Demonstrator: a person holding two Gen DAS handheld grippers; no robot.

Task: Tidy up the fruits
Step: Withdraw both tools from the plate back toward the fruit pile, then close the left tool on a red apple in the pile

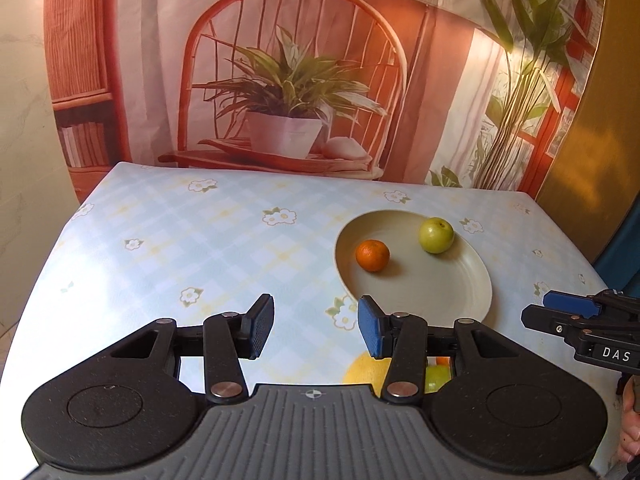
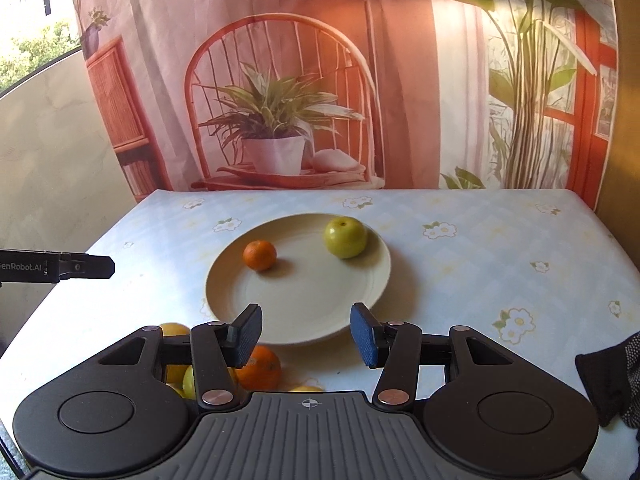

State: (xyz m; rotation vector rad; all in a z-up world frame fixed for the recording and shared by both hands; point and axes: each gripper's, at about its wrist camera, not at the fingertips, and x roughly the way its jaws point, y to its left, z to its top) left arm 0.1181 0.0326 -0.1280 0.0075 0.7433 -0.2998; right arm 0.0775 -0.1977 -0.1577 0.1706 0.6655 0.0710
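Bright warm daylight throughout, entering from the left and washing out the tablecloth (image 1: 132, 276) left of the fingers into a white glare patch. Short soft shadows to the right of the orange (image 2: 259, 255) and green apple (image 2: 345, 237) on the plate (image 2: 304, 320), ahead of the fingertips. Strong fisheye bending at the edges, table borders curving. Slight motion softness overall. Overexposed sky and foliage at far upper left in the right wrist view. Backdrop (image 1: 280, 60) beyond evenly lit, orange-tinted.

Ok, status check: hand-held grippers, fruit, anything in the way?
Both hand-held grippers, left and right, open, empty. Orange and green apple on plate. More fruit loose near edge. Nothing blocking.
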